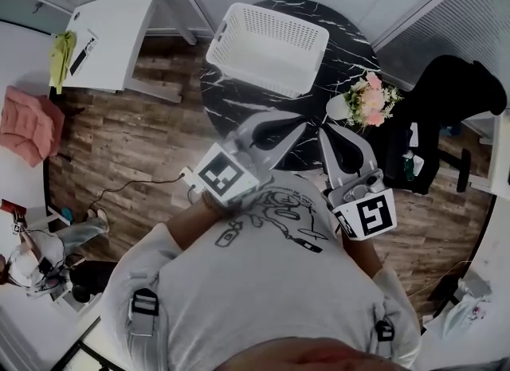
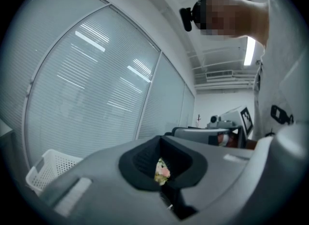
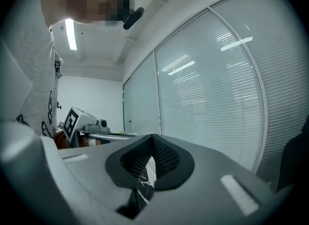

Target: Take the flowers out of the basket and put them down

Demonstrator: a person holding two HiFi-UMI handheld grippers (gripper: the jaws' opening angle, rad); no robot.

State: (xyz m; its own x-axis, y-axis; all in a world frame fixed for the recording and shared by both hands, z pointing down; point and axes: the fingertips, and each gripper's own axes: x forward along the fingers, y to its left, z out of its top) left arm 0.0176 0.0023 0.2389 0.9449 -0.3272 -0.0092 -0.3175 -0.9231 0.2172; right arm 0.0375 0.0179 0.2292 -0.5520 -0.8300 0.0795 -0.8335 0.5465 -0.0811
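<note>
My left gripper and right gripper both have their jaws pressed together, pinching nothing, over the near edge of the round black bench. The flowers sit at the bench's right edge. They are well apart from the white basket at its far-left edge.

The head view looks steeply down over the person's shoulders onto the left gripper and right gripper, with the bench, basket and flowers beyond their fingers. The left gripper view sits close behind its own fingers and faces level along them: basket left of the fingers, flowers in the slit between them, the right gripper's cube to their right. The right gripper view sits likewise behind its fingers, sharing the bench through the slit and catching the left gripper's cube to their left.
</note>
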